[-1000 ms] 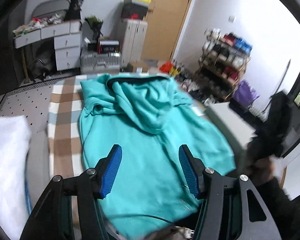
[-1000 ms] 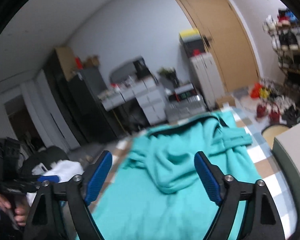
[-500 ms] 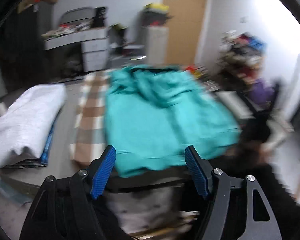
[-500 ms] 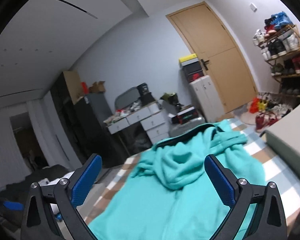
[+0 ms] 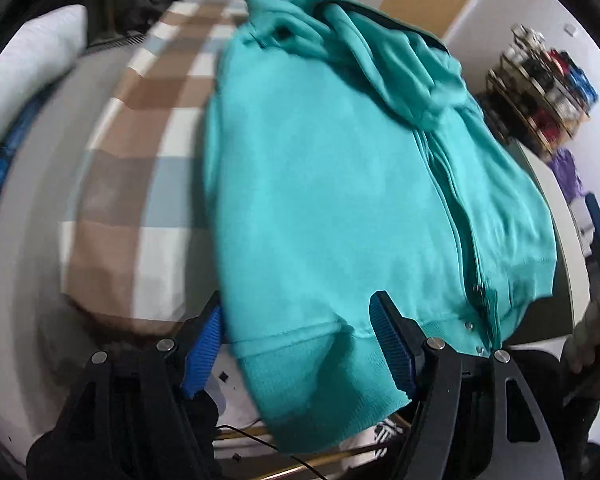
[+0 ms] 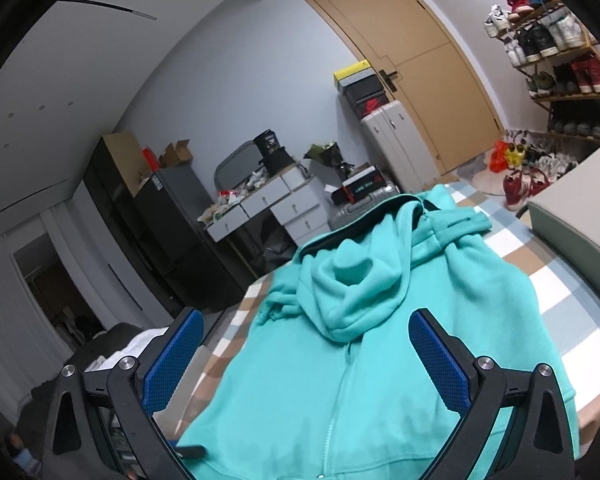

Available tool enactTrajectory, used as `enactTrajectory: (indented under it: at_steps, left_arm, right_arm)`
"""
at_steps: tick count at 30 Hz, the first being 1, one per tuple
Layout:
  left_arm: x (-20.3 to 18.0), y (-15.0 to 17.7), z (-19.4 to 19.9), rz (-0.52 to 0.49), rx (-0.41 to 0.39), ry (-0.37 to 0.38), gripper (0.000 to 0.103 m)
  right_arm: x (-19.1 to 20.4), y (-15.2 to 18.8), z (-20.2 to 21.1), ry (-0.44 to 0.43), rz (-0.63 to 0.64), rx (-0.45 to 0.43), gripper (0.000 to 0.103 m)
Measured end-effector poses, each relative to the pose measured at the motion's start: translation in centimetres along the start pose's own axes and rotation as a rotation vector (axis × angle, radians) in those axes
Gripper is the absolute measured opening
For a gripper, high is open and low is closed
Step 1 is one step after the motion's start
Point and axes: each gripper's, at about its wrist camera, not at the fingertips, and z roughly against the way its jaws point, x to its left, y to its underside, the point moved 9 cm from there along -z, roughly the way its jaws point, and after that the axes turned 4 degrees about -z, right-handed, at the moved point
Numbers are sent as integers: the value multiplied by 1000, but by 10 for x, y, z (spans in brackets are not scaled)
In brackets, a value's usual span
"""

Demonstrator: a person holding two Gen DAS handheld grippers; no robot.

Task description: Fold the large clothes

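Note:
A teal zip-up hoodie [image 5: 340,168] lies front-up on a checked blanket [image 5: 132,128], hood at the far end and hem hanging over the near edge. It also shows in the right wrist view [image 6: 360,340]. My left gripper [image 5: 296,344] is open, its blue pads either side of the hem's left part, close above it. My right gripper [image 6: 304,364] is open and empty, held above the hoodie's lower front, looking along the zip to the hood [image 6: 352,280].
A white folded bundle [image 5: 24,72] lies left of the blanket. A grey-green box [image 6: 576,232] stands at the right edge. Beyond are white drawers [image 6: 268,208], a black cabinet [image 6: 148,232], a tan door [image 6: 412,60] and a shoe rack [image 6: 556,40].
The left gripper has swung down and in toward the hoodie's hem, which now lies between its pads. The right gripper has dropped slightly and closed in over the hoodie front.

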Motion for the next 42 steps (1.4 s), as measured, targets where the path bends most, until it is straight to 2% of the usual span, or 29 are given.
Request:
enactTrajectory:
  at_steps: [2, 5, 7, 10, 12, 13, 14, 16, 18, 21, 23, 26, 28, 31, 32, 34, 37, 38, 40, 42]
  left_arm:
    - [-1, 1, 4, -36, -13, -12, 67]
    - [-12, -19, 18, -40, -63, 31, 67]
    - [-17, -39, 24, -37, -100, 32, 67]
    - [-23, -71, 25, -49, -140, 19, 67]
    - [-24, -92, 24, -45, -183, 54, 67]
    - [-26, -89, 25, -45, -201, 68, 67]
    - [-27, -94, 20, -42, -219, 88, 67]
    - [-20, -89, 11, -26, -227, 110, 67]
    - [-13, -78, -1, 30, -163, 91, 67]
    - [-14, -74, -3, 36, -131, 133, 67]
    - [-12, -81, 0, -3, -158, 96, 67]
    - [-6, -82, 7, -33, -194, 36, 67]
    - [0, -79, 7, -8, -183, 47, 67]
    - [2, -78, 14, 19, -194, 74, 67]
    - [3, -78, 17, 15, -209, 64, 67]
    - [4, -78, 29, 2, -260, 41, 67]
    - [2, -74, 49, -7, -341, 44, 67]
    - [2, -72, 57, -6, -371, 50, 67]
    - [-1, -64, 74, 10, -431, 79, 67]
    - [-5, -54, 91, 2, -479, 94, 67]
  right_arm:
    - [-1, 5, -4, 22, 1, 19, 103]
    - [-5, 16, -21, 72, 15, 98, 103]
    - [-5, 18, -34, 97, 31, 141, 103]
    - [3, 2, -63, 137, 114, 198, 103]
    - [10, -13, -91, 185, 196, 248, 103]
    - [12, -21, -112, 205, 225, 280, 102]
    - [12, -26, -137, 227, 249, 325, 99]
    - [8, -32, -182, 295, 314, 378, 73]
    - [5, -26, -234, 326, 368, 479, 69]
    - [-8, -12, -293, 382, 397, 563, 60]
    - [-24, 7, -326, 430, 401, 639, 60]
    - [-54, 52, -349, 492, 343, 799, 62]
    - [-54, 57, -348, 502, 392, 772, 63]
    - [-50, 53, -329, 463, 362, 765, 60]
    - [-46, 47, -316, 428, 333, 742, 58]
    - [-36, 35, -284, 366, 285, 677, 60]
    - [-8, 21, -216, 211, 210, 544, 62]
    - [6, 20, -187, 145, 205, 493, 64]
    - [25, 18, -141, 79, 216, 393, 82]
    - [38, 20, -97, 26, 232, 277, 94]
